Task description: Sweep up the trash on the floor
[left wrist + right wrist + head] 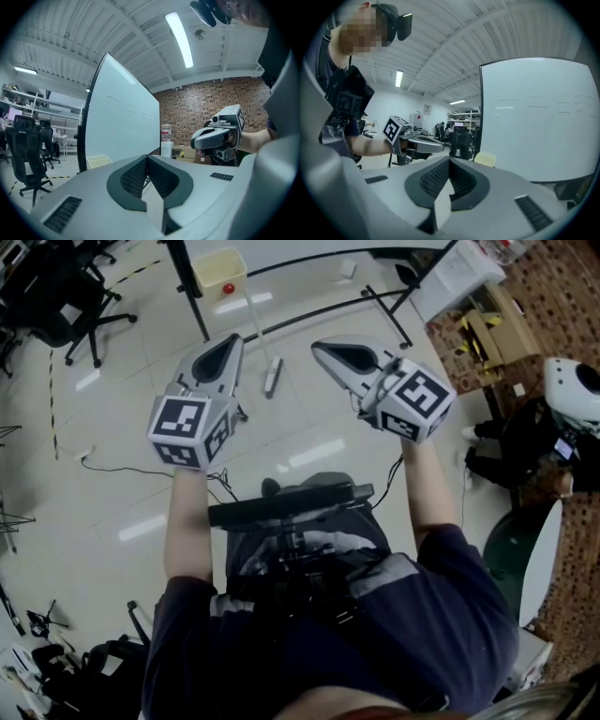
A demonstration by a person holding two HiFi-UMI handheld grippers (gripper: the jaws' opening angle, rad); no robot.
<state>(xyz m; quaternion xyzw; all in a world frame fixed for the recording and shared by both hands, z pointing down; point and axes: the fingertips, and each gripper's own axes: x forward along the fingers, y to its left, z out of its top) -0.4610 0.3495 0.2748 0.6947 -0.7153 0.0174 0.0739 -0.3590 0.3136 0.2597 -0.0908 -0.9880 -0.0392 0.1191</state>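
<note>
Broom (pixel 272 377) lies on the floor ahead of left gripper (pixel 231 341) and right gripper (pixel 321 348) — both closed, empty. Spread the jaws first, or you may knock it away.

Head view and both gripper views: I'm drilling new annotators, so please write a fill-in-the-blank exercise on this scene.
The left gripper and the right gripper both have their fingers ___, with nothing between them.
The small item lying in the pale yellow container is ___ in colour.
The black office chair stands at the head view's upper ___ corner.
Missing words: shut; red; left.
</note>
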